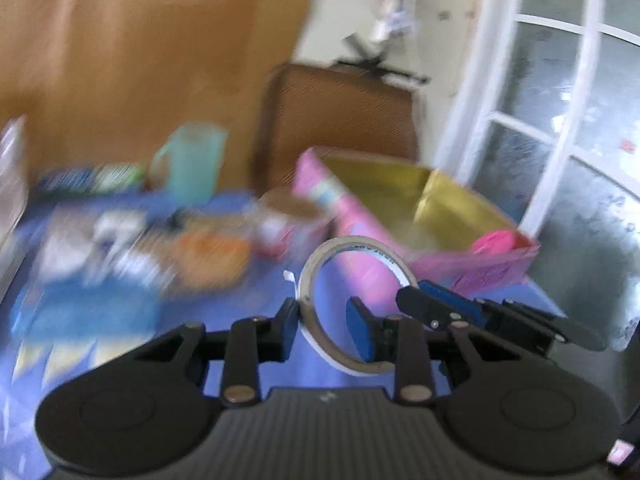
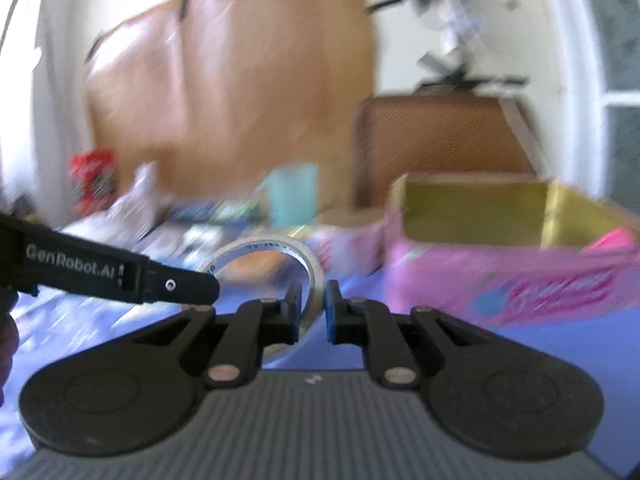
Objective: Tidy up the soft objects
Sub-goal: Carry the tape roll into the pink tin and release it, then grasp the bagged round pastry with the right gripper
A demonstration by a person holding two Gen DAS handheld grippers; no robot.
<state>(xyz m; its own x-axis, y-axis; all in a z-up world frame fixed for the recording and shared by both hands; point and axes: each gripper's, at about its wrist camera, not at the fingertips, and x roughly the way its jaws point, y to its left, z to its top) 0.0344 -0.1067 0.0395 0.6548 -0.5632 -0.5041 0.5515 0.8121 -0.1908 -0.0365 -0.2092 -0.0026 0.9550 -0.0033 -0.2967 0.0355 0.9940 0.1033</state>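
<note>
**A:** What had the tape roll (image 1: 352, 304) at that moment?

**B:** Both grippers were at it. The right gripper (image 2: 313, 306) had its fingers (image 2: 332, 312) pinched on the roll's wall, one pad inside the ring and one outside, with only a narrow gap between them. In the left wrist view the right gripper's fingers reached in from the right and met the ring on its far right side.

**A:** And the left gripper (image 1: 330, 326)?

**B:** Its fingers (image 1: 290, 320) stood apart. The left one lay against the outside of the ring; the right one sat inside the hole, and I could not tell if it touched. So spread, not clamped.

**A:** Where was the roll otherwise?

**B:** Upright on its edge, right between the fingers of both grippers, above the blue desk (image 1: 240, 312) covering. Whether it rested on the desk, I couldn't say.

**A:** What lay beyond the fingers?

**B:** Ahead and to the right, a pink box (image 1: 472, 268) with a gold lining, open on top, with something bright pink (image 1: 494, 240) in its near corner. Ahead and left, a blurred heap of packets (image 1: 120, 248) and a teal cup (image 1: 192, 164), too smeared to name further. A brown chair back (image 1: 340, 120) stood behind the box.
</note>
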